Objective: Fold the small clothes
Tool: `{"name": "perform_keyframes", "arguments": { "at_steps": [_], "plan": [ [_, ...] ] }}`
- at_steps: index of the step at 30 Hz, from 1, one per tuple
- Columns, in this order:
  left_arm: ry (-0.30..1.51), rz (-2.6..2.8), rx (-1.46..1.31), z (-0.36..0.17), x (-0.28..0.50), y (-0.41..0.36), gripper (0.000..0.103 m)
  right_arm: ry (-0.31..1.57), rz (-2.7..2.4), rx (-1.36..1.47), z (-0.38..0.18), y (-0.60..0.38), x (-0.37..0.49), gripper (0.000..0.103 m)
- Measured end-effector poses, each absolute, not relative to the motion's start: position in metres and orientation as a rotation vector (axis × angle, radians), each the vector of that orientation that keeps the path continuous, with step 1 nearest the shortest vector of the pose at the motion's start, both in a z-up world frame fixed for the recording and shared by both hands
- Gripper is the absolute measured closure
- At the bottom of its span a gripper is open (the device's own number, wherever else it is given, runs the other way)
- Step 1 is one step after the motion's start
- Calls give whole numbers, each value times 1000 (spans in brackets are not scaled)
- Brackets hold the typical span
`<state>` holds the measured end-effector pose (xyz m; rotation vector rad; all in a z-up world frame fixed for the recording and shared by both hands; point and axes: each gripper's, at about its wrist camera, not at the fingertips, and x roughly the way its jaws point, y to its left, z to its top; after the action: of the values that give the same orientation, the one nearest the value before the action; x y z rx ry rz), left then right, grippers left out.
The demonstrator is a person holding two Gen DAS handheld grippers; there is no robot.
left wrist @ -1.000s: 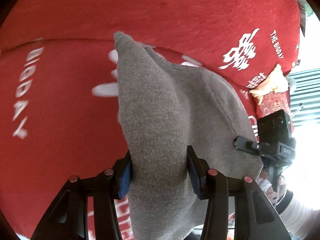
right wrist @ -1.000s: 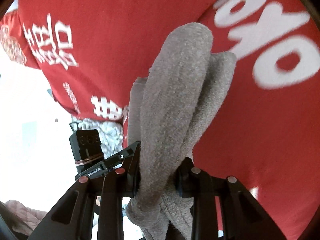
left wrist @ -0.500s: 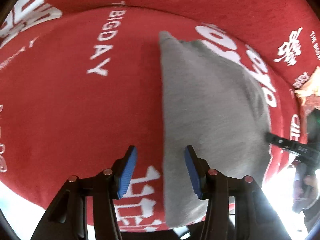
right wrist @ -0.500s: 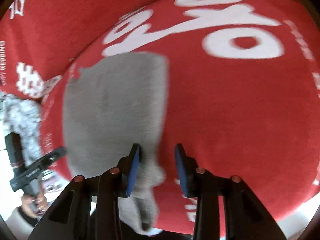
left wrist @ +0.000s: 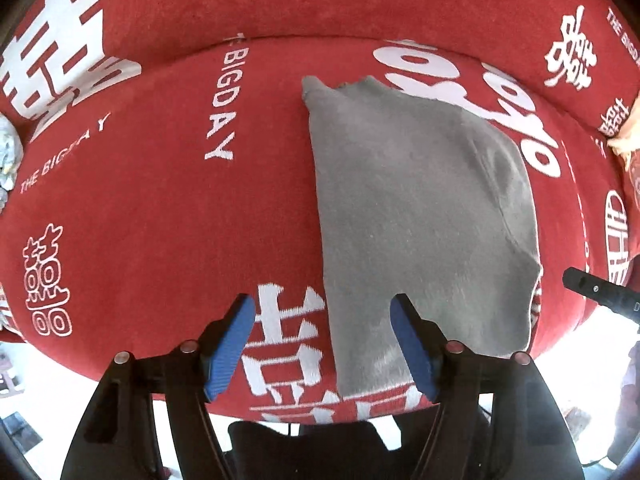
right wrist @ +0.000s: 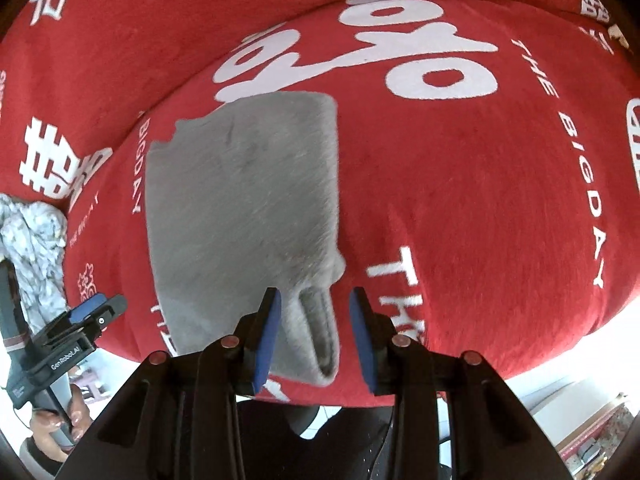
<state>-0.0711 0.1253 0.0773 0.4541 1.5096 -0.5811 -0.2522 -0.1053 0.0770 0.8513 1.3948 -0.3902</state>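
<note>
A grey knit garment point(left wrist: 420, 208) lies flat and folded on the red sofa seat point(left wrist: 160, 220). It also shows in the right wrist view point(right wrist: 244, 208), with a sleeve end point(right wrist: 320, 332) hanging at the seat's front edge. My left gripper point(left wrist: 322, 334) is open and empty, just above the garment's near left edge. My right gripper point(right wrist: 314, 326) is open and empty, its jaws either side of the sleeve end without gripping it. The left gripper also shows in the right wrist view point(right wrist: 86, 316), at the left.
The sofa cover is red with white lettering, and its backrest point(left wrist: 280, 0) rises behind. A crumpled pale patterned cloth point(right wrist: 32, 240) lies at the sofa's left end. A yellowish item point(left wrist: 626, 136) sits at the right end. Floor shows beyond the seat's front edge.
Both grippers were shut on the grey garment and held it up. They have opened, let it down flat on the seat, and drawn back toward the front edge.
</note>
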Motion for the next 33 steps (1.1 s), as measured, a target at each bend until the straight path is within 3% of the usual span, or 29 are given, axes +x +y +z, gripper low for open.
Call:
{"name": "perform_keyframes", "arguments": {
  "at_steps": [4,5,6,8,10,12,17,18,33],
  "plan": [
    [1525,-568,454,85,-78,128,32,1395,-385,827,91,-93,-250,55],
    [1524,-562,458,87,-80,129,25,1399,-388,815,94,-90,-250,53],
    [1523,-558,461,90,-80,130,7,1402,-392,800,98,-87,-250,53],
    [1495,-548,458,99,-83,133,1,1416,-405,770,105,-80,-249,53],
    [1478,-548,466,108,-87,135,1,1433,-415,742,111,-74,-248,41],
    [1482,-534,469,113,-87,136,1,1447,-435,701,117,-68,-246,16],
    [1464,-485,496,128,-89,142,1,1448,-469,627,134,-53,-245,10],
    [1463,-490,495,131,-90,142,1,1441,-480,621,138,-50,-245,0],
    [1482,-491,520,154,-102,145,1,1402,-523,599,159,-34,-248,0]
  ]
}}
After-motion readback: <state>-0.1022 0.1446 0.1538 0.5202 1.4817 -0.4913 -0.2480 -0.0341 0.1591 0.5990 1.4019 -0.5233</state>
